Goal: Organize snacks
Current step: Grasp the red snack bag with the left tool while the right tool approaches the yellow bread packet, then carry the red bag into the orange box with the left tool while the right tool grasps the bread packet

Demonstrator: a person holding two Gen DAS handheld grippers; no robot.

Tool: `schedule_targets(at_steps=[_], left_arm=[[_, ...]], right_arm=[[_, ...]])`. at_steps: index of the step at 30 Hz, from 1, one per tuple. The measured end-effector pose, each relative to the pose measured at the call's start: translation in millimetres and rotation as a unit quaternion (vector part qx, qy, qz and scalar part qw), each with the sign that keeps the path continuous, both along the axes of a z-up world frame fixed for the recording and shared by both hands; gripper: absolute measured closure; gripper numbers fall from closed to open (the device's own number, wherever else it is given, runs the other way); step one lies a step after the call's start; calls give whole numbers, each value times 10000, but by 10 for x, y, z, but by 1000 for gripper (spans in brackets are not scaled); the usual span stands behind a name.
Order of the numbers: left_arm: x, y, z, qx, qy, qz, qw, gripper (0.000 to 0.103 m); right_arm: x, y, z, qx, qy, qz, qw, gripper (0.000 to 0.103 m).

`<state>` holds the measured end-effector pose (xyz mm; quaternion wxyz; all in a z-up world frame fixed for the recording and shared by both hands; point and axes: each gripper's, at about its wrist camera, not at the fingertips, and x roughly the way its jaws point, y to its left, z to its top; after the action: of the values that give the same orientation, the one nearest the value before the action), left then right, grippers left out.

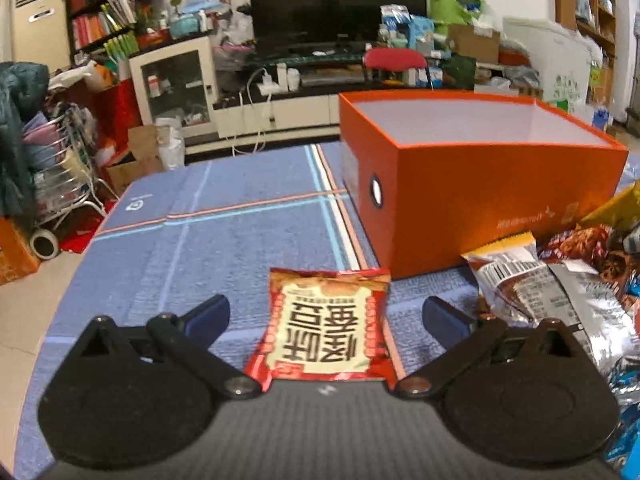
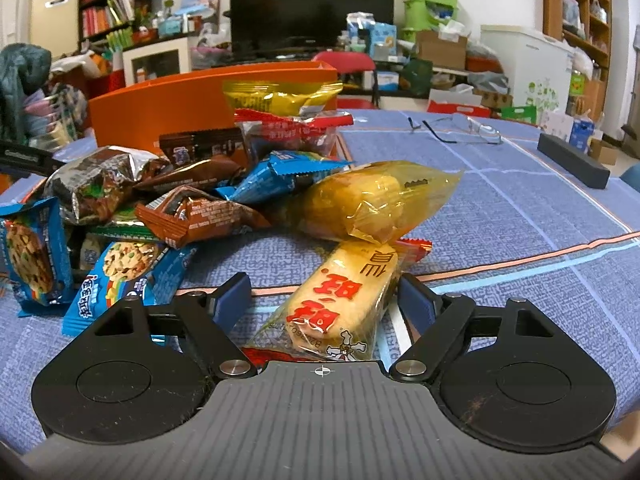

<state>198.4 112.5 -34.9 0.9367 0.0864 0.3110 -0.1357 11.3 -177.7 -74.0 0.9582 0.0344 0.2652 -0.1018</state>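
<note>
Covering the table, a blue checked cloth (image 1: 248, 240) fronts cluttered shelves (image 1: 102, 8).

You had a woven blue tablecloth (image 1: 240, 240) under everything, matt and slightly rough. The orange box (image 1: 480, 200) looked like smooth cardboard with a faint sheen and a pale matt lining. The red packet (image 1: 326, 328) was glossy plastic film, the silver wrapper (image 1: 580, 304) crinkled foil. Your rice cracker pack (image 2: 344, 300) and yellow bag (image 2: 380, 200) were clear shiny plastic. Both grippers were matt black plastic with blue pads (image 2: 234, 296).
</note>
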Motion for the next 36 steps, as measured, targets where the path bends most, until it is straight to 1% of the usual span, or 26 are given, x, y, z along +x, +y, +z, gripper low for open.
schedule_targets(at_steps=[2,4,7,9,11,13,14,15,16,17,18,21,26,29,33,36], left_arm=[[40,-46,-28,25,-2,-68,10000,2],[89,-69,-57,-44,60,-131,9999,2],[174,-59,-92,-178,179,-40,9997,3],[198,-66,-99,-208,289,-4,9994,10],[189,-82,-104,-104,306,18,9995,12],[181,-83,-120,-81,359,35,9993,13],[177,-88,-129,-59,389,50,9992,17],[168,-96,-137,-18,416,31,9991,25],[148,-109,-141,71,407,36,9991,28],[140,-126,-153,161,417,25,9990,30],[136,-122,-152,109,439,17,9990,31],[138,-102,-141,15,559,75,9984,32],[138,-80,-162,-132,587,224,9979,32],[110,-110,-163,-136,589,276,9978,34],[58,-118,-153,-143,604,298,9976,37],[14,-107,-146,-170,651,331,9972,38]], right_arm=[[-6,-3,-5,-24,-8,24,10000,30],[-7,-14,-3,-31,1,50,10000,30],[-12,-36,-3,-32,-1,60,10000,30],[-8,-47,0,-14,5,47,10000,30],[0,-48,4,-1,-1,41,10000,35],[6,-45,12,-8,-3,27,10000,43],[5,-50,13,-4,-13,0,10000,46],[2,-56,15,0,-22,-25,10000,51],[2,-60,19,4,-27,-49,10000,56],[5,-60,23,1,-24,-53,10000,58],[7,-62,28,13,-19,-57,10000,61],[14,-70,36,-15,23,-32,10000,64],[3,-91,43,-29,64,-77,9999,62],[-6,-96,59,-13,124,29,9999,68],[-20,-96,80,30,177,120,9998,82],[-21,-107,94,116,213,197,9995,83]])
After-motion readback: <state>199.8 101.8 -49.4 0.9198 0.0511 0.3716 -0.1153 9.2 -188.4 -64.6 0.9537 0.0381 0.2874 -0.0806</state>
